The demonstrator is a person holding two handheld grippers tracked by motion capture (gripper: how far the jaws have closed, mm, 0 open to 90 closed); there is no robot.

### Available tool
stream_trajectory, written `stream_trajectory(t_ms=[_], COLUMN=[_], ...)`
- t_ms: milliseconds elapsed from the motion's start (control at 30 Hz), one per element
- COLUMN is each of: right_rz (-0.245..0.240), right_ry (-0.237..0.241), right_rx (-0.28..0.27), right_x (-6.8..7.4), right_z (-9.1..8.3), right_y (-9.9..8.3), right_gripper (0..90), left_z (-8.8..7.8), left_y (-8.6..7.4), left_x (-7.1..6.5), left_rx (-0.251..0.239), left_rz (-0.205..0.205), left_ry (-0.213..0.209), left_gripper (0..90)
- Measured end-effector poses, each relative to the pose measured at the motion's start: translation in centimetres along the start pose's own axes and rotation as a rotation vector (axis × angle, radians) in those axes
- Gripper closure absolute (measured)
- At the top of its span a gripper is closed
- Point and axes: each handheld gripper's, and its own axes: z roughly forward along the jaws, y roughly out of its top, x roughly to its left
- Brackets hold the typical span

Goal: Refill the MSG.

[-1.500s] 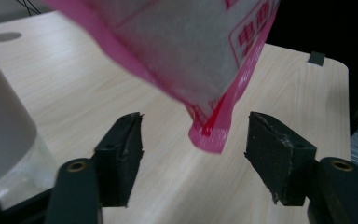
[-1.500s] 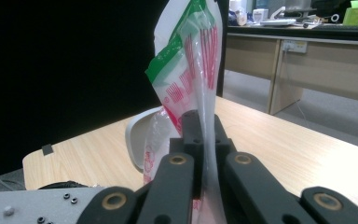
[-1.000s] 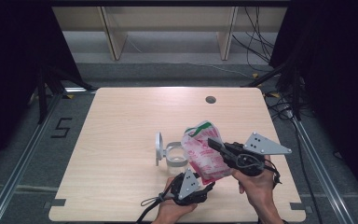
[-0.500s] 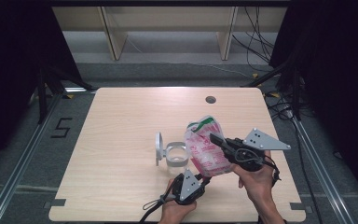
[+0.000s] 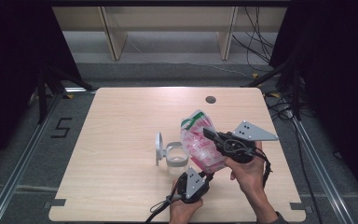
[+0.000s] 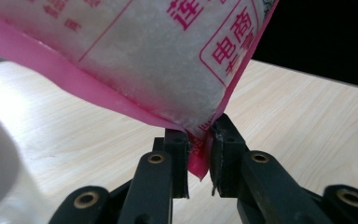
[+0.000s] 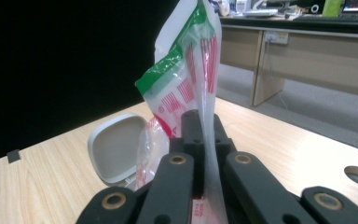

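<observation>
The right gripper (image 5: pixel 213 135) holds the pink bag (image 5: pixel 200 147) of white grains clamped by its upper part, above the table (image 5: pixel 121 121), just beside the clear container (image 5: pixel 176 156) with its open lid (image 5: pixel 158 148). The left gripper (image 6: pixel 198 161) has just been closing its jaws, and they now pinch the bag's bottom corner.
</observation>
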Motion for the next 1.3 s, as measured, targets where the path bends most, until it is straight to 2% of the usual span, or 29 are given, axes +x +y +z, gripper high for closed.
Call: stream_trajectory(t_ms=[67, 100, 133, 200, 267, 300, 333, 367, 467, 567, 633, 667, 700, 800, 833, 867, 900, 1000, 1033, 1133, 1167, 1200, 1300], right_rz=[0.008, 0.018, -0.012, 0.007, -0.025, -0.015, -0.033, -0.031, -0.005, -0.032, -0.007, -0.031, -0.013, -0.031, -0.017, -0.03, -0.023, -0.056, -0.029, -0.032, -0.055, -0.035, -0.049], right_ry=[0.006, -0.007, -0.006, 0.0, 0.005, 0.005, -0.006, 0.007, 0.014, 0.01, 0.012, 0.016, 0.009, 0.011, 0.015, 0.017, 0.008, 0.01, 0.014, 0.006, -0.001, 0.008, 0.017], right_rx=[-0.001, 0.002, -0.005, 0.009, 0.009, 0.02, 0.012, 0.018, 0.025, 0.03, 0.04, 0.03, 0.038, 0.035, 0.033, 0.044, 0.052, 0.042, 0.05, 0.064, 0.052, 0.059, 0.06], right_x=[0.0, 0.0, -0.3, 0.1, 0.1, 0.2, 0.2, 0.2, 0.3, 0.2, 0.4, 0.2, 0.4, 0.4, 0.4, 0.4, 0.6, 0.3, 0.4, 0.5, 0.4, 0.5, 0.5], right_z=[0.3, 0.6, 0.8, 1.1, 1.6, 1.6, 1.8, 2.0, 2.5, 2.8, 2.9, 3.1, 3.0, 3.4, 3.5, 3.5, 3.5, 3.9, 4.0, 4.1, 4.3, 4.4, 4.5], right_y=[0.0, 0.2, 0.3, 0.5, 0.7, 0.8, 0.9, 0.9, 0.9, 1.0, 1.0, 1.0, 1.0, 1.0, 1.0, 1.0, 1.0, 1.1, 1.0, 1.2, 1.2, 1.2, 1.3], right_gripper=[90.0, 90.0, 90.0, 90.0, 90.0, 90.0, 90.0, 90.0, 90.0, 90.0, 90.0, 90.0, 90.0, 90.0, 90.0, 90.0, 90.0, 90.0, 90.0, 90.0, 90.0, 90.0, 90.0], left_z=[0.0, 0.1, 0.1, 0.2, 0.4, 0.5, 0.6, 0.6, 0.7, 0.8, 0.8, 0.9, 0.9, 1.1, 1.2, 1.3, 1.3, 1.4, 1.4, 1.5, 1.6, 1.5, 1.7], left_y=[0.0, 0.1, 0.1, 0.1, 0.2, 0.2, 0.2, 0.2, 0.2, 0.2, 0.2, 0.3, 0.3, 0.3, 0.4, 0.4, 0.4, 0.4, 0.4, 0.6, 0.6, 0.7, 0.7], left_x=[0.0, 0.1, 0.2, 0.2, 0.2, 0.2, 0.1, 0.1, 0.1, 0.1, 0.1, 0.1, 0.1, -0.1, -0.1, -0.2, -0.2, -0.1, 0.0, -0.1, -0.1, -0.1, -0.2], left_rx=[0.0, -0.003, -0.007, -0.021, -0.024, -0.029, -0.033, -0.03, -0.035, -0.035, -0.038, -0.04, -0.042, -0.051, -0.053, -0.057, -0.06, -0.063, -0.06, -0.065, -0.065, -0.065, -0.076], left_rz=[0.0, -0.024, -0.03, -0.041, -0.018, -0.018, -0.008, 0.005, 0.0, -0.002, -0.013, -0.016, -0.013, -0.023, -0.023, -0.02, -0.02, -0.033, -0.034, -0.038, -0.037, -0.033, -0.041], left_ry=[0.001, 0.019, 0.015, 0.019, 0.022, 0.04, 0.051, 0.055, 0.053, 0.046, 0.047, 0.047, 0.046, 0.039, 0.034, 0.031, 0.033, 0.035, 0.03, 0.032, 0.027, 0.028, 0.032], left_gripper=[78.6, 78.6, 78.6, 78.6, 78.6, 78.6, 78.7, 78.8, 78.8, 78.8, 78.8, 78.9, 78.8, 78.9, 78.9, 78.9, 79.0, 79.0, 79.0, 79.0, 79.0, 79.0, 79.1])
